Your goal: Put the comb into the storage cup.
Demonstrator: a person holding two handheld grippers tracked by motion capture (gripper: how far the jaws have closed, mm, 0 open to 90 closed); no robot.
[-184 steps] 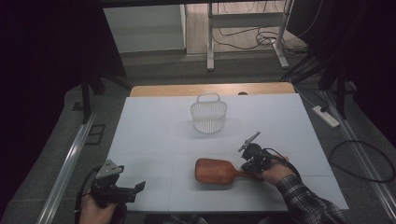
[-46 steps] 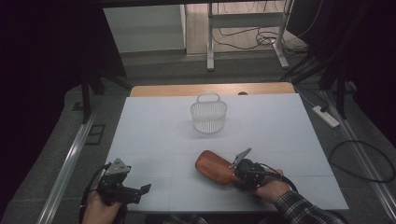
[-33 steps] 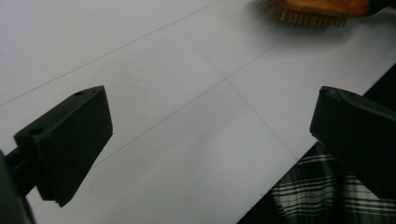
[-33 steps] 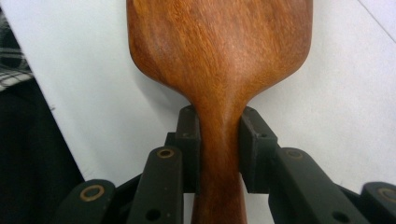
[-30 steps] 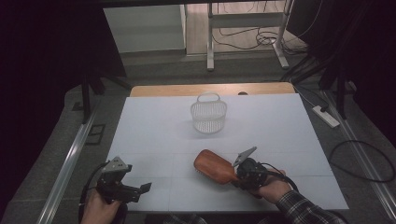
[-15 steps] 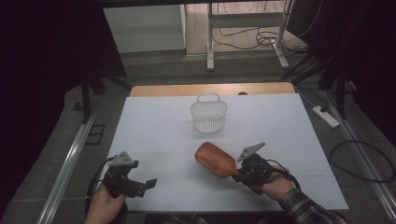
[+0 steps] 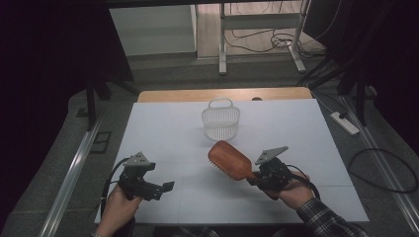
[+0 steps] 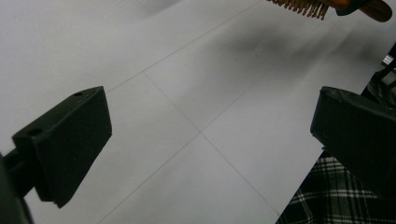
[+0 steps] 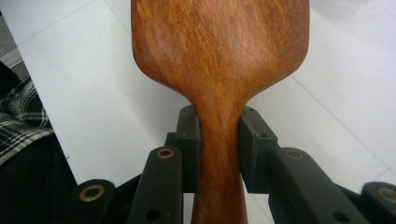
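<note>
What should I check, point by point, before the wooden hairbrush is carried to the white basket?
1. Grip on the handle: the right gripper has its jaws closed on both sides of the neck of the brown wooden paddle hairbrush. Ok.
2. Brush clear of the table: in the high view its head is raised and tilted above the white table. Ok.
3. Path to the small white wire basket with a handle: bare table lies between it and the brush. Ok.
4. Basket upright, opening upward. Ok.
5. Left gripper out of the way: near the front left edge, jaws open, holding nothing. Ok.
6. Whether the brush fits inside the basket: cannot tell.
</note>
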